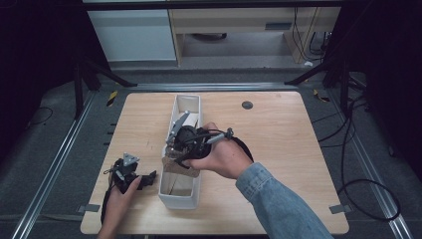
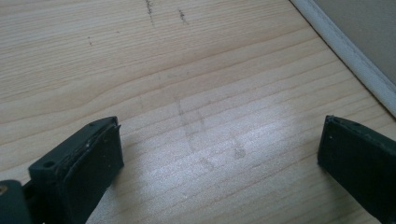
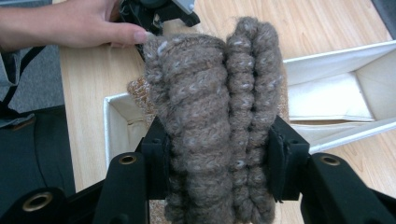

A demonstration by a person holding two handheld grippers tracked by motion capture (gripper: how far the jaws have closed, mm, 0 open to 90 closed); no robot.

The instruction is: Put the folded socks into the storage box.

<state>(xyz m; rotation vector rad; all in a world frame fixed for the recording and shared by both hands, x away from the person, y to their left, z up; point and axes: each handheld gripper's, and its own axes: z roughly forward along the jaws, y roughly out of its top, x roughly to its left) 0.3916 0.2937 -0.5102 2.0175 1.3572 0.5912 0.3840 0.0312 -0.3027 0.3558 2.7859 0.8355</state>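
right gripper view puts the job plainly in front of you: your right hand-held gripper (image 3: 219, 163) is clamped on a rolled brown knitted piece (image 3: 215, 116), one black jaw pressed into each side of the roll, which bulges up between them. just behind the roll lies the long white fabric bin (image 3: 336, 93), open at the top, with what looks like a pale folded liner or cloth on its floor.

in the high view the right hand-held gripper (image 1: 191, 144) sits directly over the near half of the white fabric bin (image 1: 179, 196), and the knitted piece (image 1: 174, 164) hangs at the bin's near rim; whether it already touches the inside wall you cannot tell from here. so, by judgement, the pick-up is done and the carry is done, and what is left is lowering the roll into the bin, letting go and pulling clear.

your left hand-held gripper (image 1: 130, 174) rests on the worktop (image 1: 278, 149) just to the left of the bin, apart from it. in the left gripper view its jaws stand wide apart with nothing between them, bare wood grain beneath, and the bin's white edge (image 2: 345, 51) crosses the far right corner. it takes no part in this step, though it lies close enough to steady the bin's wall if the soft side sags.
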